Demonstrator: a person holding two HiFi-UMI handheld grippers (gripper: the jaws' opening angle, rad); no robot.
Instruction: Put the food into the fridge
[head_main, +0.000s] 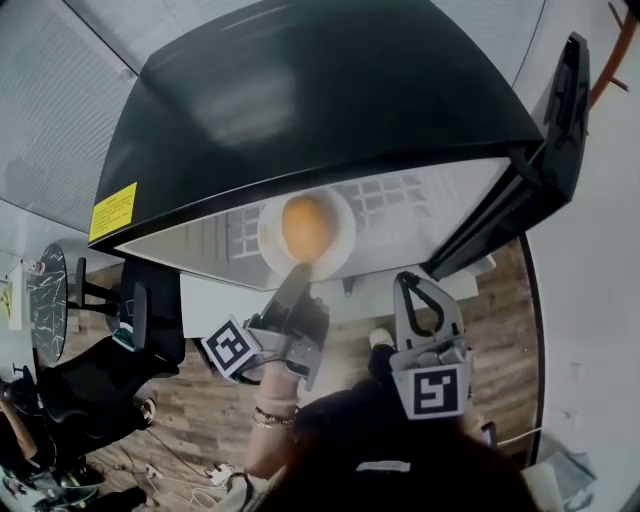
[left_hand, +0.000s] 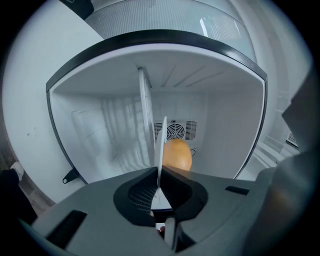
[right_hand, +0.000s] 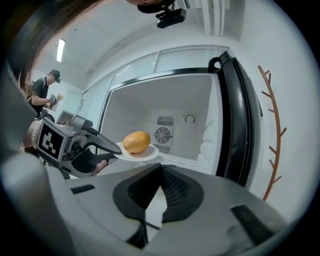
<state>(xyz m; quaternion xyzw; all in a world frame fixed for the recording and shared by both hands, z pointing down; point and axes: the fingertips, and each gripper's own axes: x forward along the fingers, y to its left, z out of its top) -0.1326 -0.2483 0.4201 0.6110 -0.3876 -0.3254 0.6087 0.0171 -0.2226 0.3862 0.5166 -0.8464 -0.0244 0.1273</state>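
Open fridge (head_main: 450, 200): left claw (head_main: 298, 272) clamps one plate (head_main: 271, 238), one fruit (head_main: 305, 225); right claw (right_hand: 161, 167) closed.

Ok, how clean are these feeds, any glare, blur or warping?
Head view: a soft glare patch on top of the dark fridge, edges bowed by the lens. Left gripper view: plate seen edge-on, ribbed interior left of it smeared. Right gripper view: fruit sharp, dark vignette around the rim.

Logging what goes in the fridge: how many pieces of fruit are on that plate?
1. One orange-yellow fruit lies on the white plate, which the left gripper holds by its rim at the open fridge. The plate's top shows fully, so none seems hidden.
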